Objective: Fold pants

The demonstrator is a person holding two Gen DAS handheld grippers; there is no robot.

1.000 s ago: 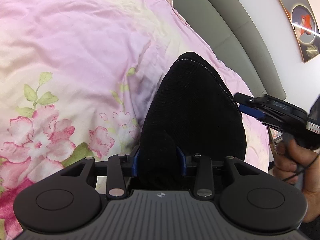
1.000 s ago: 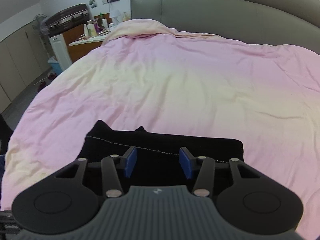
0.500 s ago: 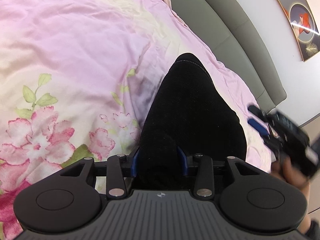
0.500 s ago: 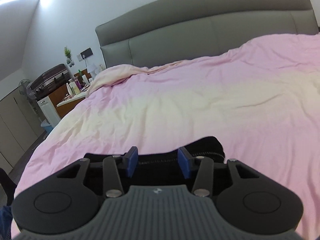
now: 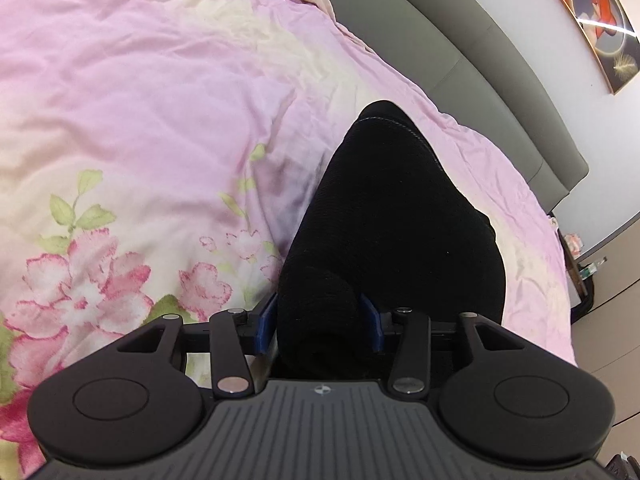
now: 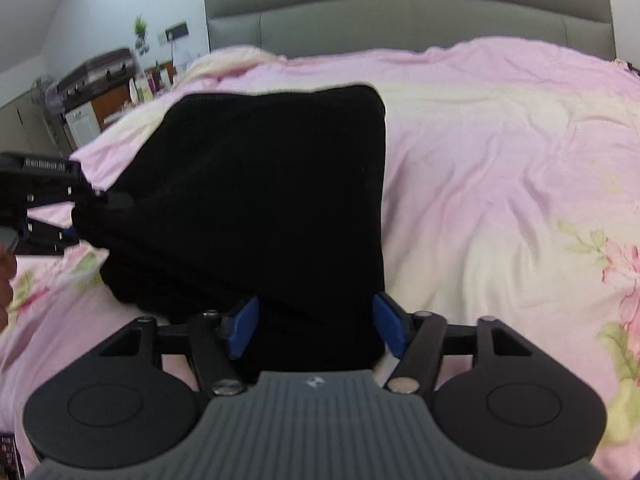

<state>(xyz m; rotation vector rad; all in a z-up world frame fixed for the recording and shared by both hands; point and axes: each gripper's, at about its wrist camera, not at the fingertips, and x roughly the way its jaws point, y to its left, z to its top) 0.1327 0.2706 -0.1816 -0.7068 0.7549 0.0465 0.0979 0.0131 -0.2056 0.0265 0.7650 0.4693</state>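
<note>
The black pants (image 6: 256, 200) lie folded into a compact block on the pink flowered duvet (image 5: 132, 92) of the bed, near its foot and well short of the grey headboard (image 6: 408, 24); a second ago the right tongs (image 6: 316, 320) looked out over the far hem of the cloth, and now they have swung round to the near edge of the block; their blue pads stand wide on either side of that edge and are opening, the cloth between them but seemingly not pinched. The left tongs (image 5: 320, 320) sit where they were, at the side of the block, narrow round a thick roll of the cloth; the pads press on it though they too are easing open. Judging by this, a fold has just been laid down and both sides are letting go.
</note>
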